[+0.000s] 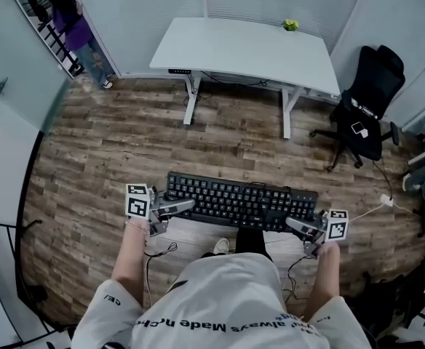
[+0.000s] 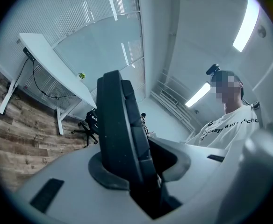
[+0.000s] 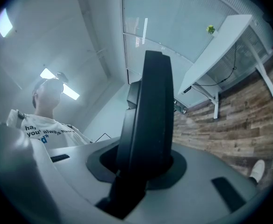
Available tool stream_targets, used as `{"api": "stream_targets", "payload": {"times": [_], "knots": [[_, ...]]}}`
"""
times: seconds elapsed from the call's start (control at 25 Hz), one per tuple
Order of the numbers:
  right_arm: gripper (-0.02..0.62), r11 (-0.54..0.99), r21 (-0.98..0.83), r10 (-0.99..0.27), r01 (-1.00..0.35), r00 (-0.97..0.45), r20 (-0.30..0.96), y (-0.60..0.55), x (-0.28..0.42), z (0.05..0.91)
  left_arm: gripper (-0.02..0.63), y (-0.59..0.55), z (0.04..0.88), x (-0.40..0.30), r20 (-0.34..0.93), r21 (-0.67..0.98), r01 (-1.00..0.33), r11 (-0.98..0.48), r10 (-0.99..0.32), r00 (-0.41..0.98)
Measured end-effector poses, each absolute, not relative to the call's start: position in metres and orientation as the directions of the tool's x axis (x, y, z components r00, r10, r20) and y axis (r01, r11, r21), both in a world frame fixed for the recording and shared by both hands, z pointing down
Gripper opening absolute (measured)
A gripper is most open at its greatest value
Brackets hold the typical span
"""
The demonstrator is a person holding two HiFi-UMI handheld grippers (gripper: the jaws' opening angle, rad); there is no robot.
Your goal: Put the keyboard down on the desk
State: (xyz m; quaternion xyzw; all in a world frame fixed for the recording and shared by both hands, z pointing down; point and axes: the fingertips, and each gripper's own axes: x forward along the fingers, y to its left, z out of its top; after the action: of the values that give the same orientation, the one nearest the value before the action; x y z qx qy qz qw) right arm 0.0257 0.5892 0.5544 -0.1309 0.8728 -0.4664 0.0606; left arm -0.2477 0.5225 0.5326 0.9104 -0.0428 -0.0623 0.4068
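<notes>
Head view: keyboard in carry, gripped at both ends, desk not reached.
Left gripper (image 1: 177, 207) jaws stand narrowly apart, clamped on the keyboard (image 1: 241, 199) at its 9 o'clock end; right gripper (image 1: 298, 225) pinches the 3 o'clock end the same way. Keyboard hangs roughly level over the wood floor (image 1: 125, 137), just ahead of the person's torso, well apart from the white desk (image 1: 234, 46) at 12 o'clock. Office chair (image 1: 365, 100) at 2 o'clock. Step, by my judgement: transport. Next calls for approaching 12 o'clock, both ends level, and lowering onto the desktop before loosening either grip.
</notes>
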Motion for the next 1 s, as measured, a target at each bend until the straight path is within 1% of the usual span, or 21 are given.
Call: {"api": "stream_targets", "payload": {"times": [0.4, 0.76, 1.0], "knots": [[0.12, 0.522, -0.84, -0.264, -0.148, -0.964, 0.006, 0.523, 0.05, 0.56, 0.144, 0.461, 0.536, -0.223, -0.067, 0.753, -0.049, -0.656, -0.151, 0.986], [0.12, 0.505, -0.852, -0.261, -0.138, -0.965, 0.002, 0.43, 0.098, 0.557, 0.144, 0.369, 0.53, -0.176, -0.049, 0.761, -0.063, -0.645, -0.155, 0.987], [0.12, 0.508, -0.85, -0.275, -0.141, -0.961, -0.004, 0.406, 0.116, 0.556, 0.144, 0.343, 0.528, -0.156, -0.052, 0.755, -0.055, -0.653, -0.143, 0.988]]}}
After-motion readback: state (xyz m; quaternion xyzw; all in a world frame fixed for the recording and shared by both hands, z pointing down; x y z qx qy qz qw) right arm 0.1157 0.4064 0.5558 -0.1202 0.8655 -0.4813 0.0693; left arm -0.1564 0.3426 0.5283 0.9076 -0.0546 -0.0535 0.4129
